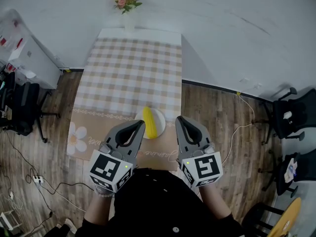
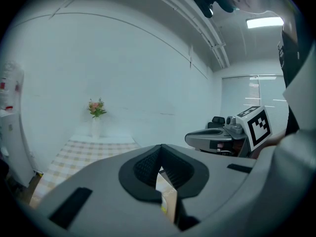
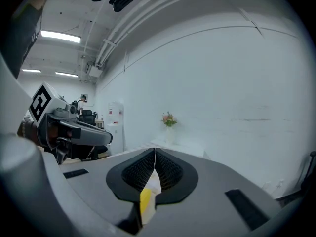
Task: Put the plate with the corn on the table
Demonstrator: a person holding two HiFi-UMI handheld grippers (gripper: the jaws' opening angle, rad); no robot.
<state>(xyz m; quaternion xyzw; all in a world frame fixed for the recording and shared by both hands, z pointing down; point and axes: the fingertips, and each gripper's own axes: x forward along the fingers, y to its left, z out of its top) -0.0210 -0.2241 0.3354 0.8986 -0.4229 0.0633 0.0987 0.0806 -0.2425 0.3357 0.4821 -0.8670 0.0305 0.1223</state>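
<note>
Head view: the plate (image 1: 160, 123) sits at the table's (image 1: 128, 68) 6 o'clock end, with the corn (image 1: 148, 122) lying on it lengthwise. A vase (image 1: 128, 19) stands at the table's 12 o'clock. The left gripper (image 1: 140, 124) points in at the plate's 8 o'clock, right by the rim. The right gripper (image 1: 180, 118) is near the plate's 3 o'clock, with a small gap showing. I cannot tell whether either one touches the plate.

Left gripper view: the gripper (image 2: 161, 151) is closed, its tips meeting. Pale surface and a speck of yellow show through the slit beneath them.

Right gripper view: this gripper (image 3: 155, 153) is also closed, tip to tip, and nothing is visibly pinched. The corn (image 3: 145, 201) and a bit of plate (image 3: 154, 183) show through the slit below.

The plate looks stiff, smooth and probably breakable, so the rim may slip in a thin pinch. The corn lies loose and could roll, so the plate should stay level. The best hold would be on opposite rims, at 9 and 3 o'clock.
</note>
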